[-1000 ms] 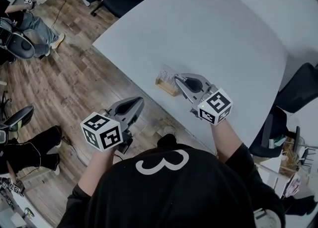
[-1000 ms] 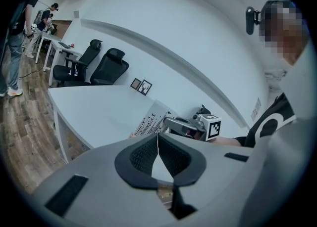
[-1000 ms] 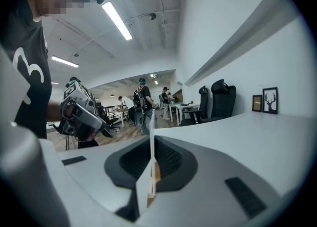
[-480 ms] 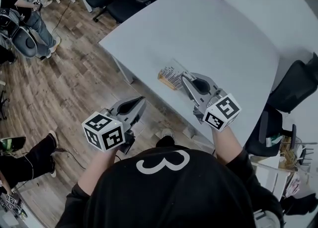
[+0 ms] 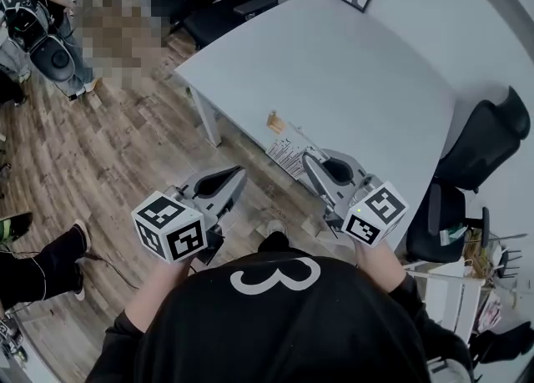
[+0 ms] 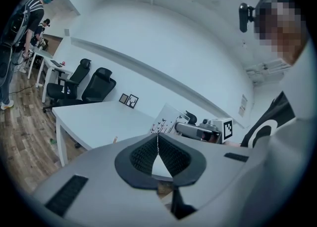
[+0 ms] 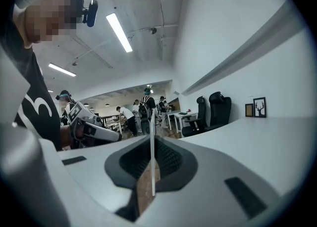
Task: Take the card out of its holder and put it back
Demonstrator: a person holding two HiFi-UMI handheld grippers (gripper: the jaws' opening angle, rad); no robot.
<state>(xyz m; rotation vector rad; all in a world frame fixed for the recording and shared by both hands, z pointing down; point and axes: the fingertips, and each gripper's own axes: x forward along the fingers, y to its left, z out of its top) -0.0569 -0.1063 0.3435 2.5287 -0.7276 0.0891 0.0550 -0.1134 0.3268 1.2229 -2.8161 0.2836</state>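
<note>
Card out, holder waiting: our right gripper (image 5: 306,160) pinches the printed card (image 5: 288,153) by one edge, its jaws pressed onto the thin sheet, and holds it in the air above the near edge of the bench (image 5: 359,81). The small wooden holder (image 5: 274,123) sits empty on the bench just beyond the card, apart from it. Our left gripper (image 5: 238,174) hangs over the floor (image 5: 125,173) with its jaws pressed together on nothing.

The way back looks like the risky part. We judge that the grip on one edge leaves the card free to swing or slip. This close to the bench edge, a dropped card would likely land on the floor. The holder looks light, and nothing steadies it. A card that meets the slot at a slant could tip or push the block instead of seating, or bend against the wood. Bracing the holder with our idle left gripper would lower that risk.
</note>
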